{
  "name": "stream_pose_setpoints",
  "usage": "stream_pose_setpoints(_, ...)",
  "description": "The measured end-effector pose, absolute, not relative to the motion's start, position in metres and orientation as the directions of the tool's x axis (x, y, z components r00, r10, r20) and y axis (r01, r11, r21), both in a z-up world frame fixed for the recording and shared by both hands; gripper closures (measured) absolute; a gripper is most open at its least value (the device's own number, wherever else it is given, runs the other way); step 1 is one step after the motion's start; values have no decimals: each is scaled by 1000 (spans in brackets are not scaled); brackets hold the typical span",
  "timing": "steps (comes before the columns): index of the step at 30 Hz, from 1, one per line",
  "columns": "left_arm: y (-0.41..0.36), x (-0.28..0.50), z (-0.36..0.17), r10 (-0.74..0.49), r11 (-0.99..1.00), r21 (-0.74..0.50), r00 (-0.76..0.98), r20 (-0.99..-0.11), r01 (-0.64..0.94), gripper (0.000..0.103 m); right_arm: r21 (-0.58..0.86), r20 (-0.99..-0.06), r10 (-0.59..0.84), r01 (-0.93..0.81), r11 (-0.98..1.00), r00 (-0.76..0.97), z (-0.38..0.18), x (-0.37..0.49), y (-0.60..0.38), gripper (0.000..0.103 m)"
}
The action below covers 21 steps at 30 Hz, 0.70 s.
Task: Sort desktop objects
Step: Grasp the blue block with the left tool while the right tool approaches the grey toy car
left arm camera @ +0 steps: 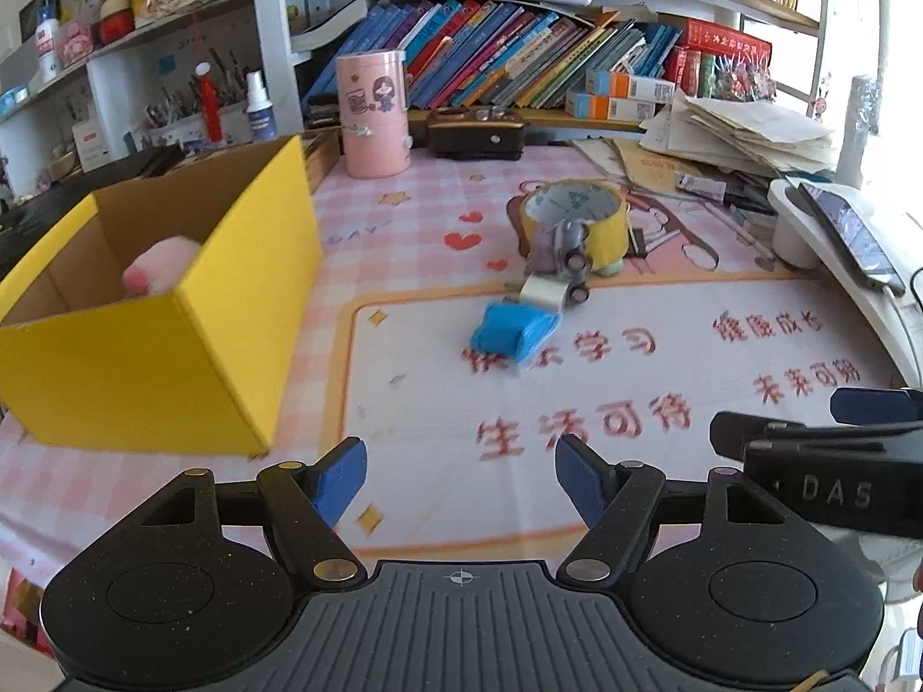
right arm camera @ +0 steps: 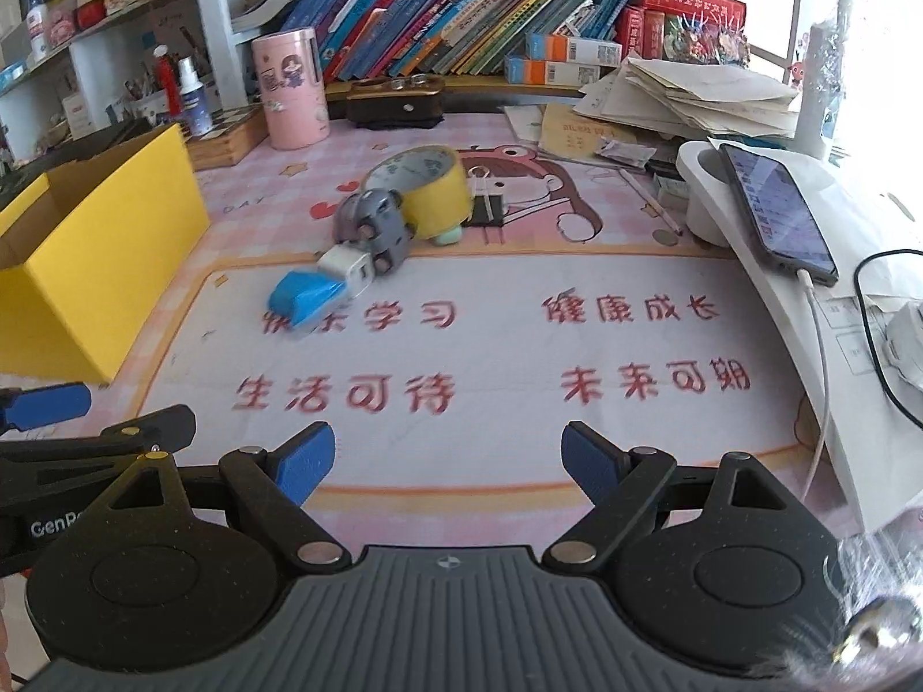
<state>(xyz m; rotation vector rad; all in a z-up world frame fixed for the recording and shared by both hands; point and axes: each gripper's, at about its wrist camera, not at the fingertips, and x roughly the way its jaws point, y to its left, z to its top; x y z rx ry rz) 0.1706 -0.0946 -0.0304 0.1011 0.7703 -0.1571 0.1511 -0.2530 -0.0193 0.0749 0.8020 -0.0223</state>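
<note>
Both tools, the left tool [left arm camera: 460, 476] and right tool [right arm camera: 449, 462], hover spread wide and empty above the worktop [right arm camera: 634, 432]. A yellow box [left arm camera: 173, 346] already holds a pink plush [left arm camera: 158, 268]. Right of the box lie a blue packet [left arm camera: 513, 334], white charger [left arm camera: 542, 291], grey toy car [left arm camera: 568, 254] and tape roll [left arm camera: 577, 219]. Likely next step: reach forward and grip the packet.

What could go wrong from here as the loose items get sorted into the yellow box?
1. The blue packet, white charger, grey toy car and tape roll lie bunched and touching, so grabbing one may drag or knock its neighbours.
2. The toy car has wheels and could roll away if nudged.
3. Both open grippers, left and right, hover side by side; reaching together for the pile, they might collide.
</note>
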Motion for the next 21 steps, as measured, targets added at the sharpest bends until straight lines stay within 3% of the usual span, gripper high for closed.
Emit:
stream_pose_setpoints(5,-109,200,-36,-93,986,41,739,-667,161,35,105,-702,24,71,992,712,-16,173,-277,20)
stream_pose_setpoints(17,-137,278,-71,-130,975,39,699,-703,221,37,108,-676,36,51,993,736,-11,206,-302,20)
stream_pose_setpoints(21,-144,285,-80,-115,967,73,669,-734,246,50,104,-674,50,27,994,737,-11,215,-303,20)
